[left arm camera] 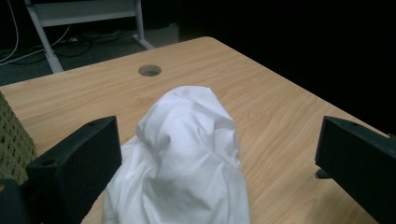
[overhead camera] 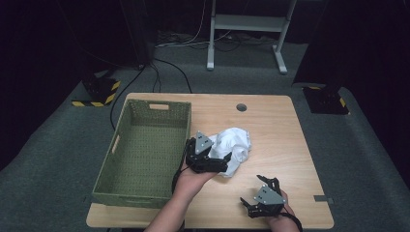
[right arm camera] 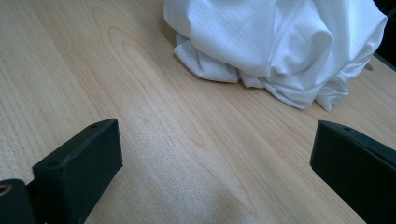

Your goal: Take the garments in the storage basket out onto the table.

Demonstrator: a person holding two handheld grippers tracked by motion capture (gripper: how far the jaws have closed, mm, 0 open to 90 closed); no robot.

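Across the frame's middle lies the light wooden table (overhead camera: pixel 280 125), a green perforated plastic basket (overhead camera: pixel 145 150) at its left. Centre, a crumpled white cloth (overhead camera: pixel 235 147) sits between the left claw's (overhead camera: pixel 220 163) wide-open jaws, ungripped. Lower right, the right claw (overhead camera: pixel 256 188) gapes empty.

The left gripper (overhead camera: pixel 223 162) is hovering right at the near edge of the white cloth (overhead camera: pixel 235 145), jaws standing wide apart on either side of it, forearm angling in from below. The right gripper (overhead camera: pixel 256 189) is sitting nearer the person, well apart from the cloth, jaws likewise spread.
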